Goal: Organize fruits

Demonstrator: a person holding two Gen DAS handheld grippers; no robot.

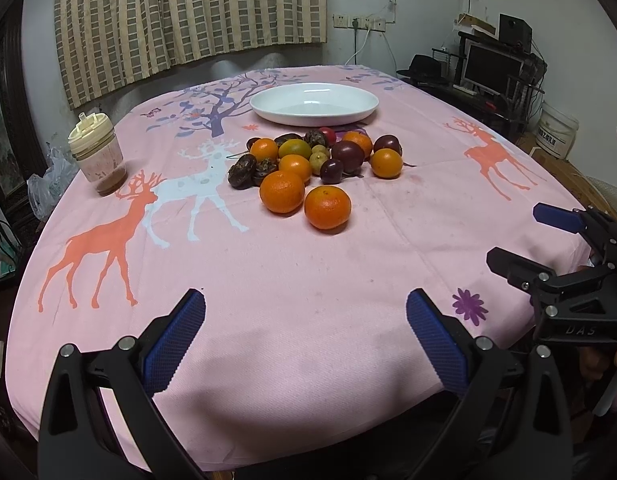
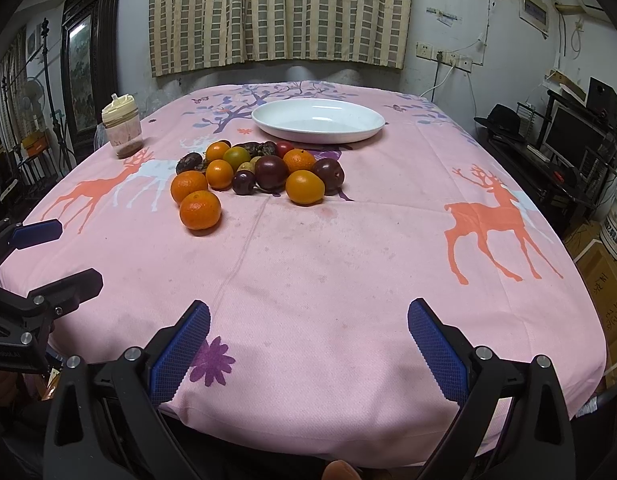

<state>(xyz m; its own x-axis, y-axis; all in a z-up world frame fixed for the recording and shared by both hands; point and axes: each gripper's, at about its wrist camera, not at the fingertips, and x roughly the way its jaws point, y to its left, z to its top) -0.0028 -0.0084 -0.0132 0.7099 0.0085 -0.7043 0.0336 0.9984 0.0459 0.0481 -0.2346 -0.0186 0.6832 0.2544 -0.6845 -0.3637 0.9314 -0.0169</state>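
Note:
A pile of fruit (image 1: 312, 160) lies mid-table on the pink deer tablecloth: orange mandarins, dark purple round fruits, small green ones and wrinkled brown ones. It also shows in the right wrist view (image 2: 260, 172). The nearest mandarin (image 1: 327, 207) sits apart at the front. A white oval plate (image 1: 314, 103) stands empty behind the pile, also in the right wrist view (image 2: 318, 120). My left gripper (image 1: 306, 320) is open and empty over the near table edge. My right gripper (image 2: 308, 328) is open and empty beside it, to the right.
A lidded plastic cup (image 1: 97, 156) with brownish contents stands at the table's left, also in the right wrist view (image 2: 122, 128). A curtain hangs behind the table. A shelf with a monitor (image 1: 492, 68) and buckets stand on the right.

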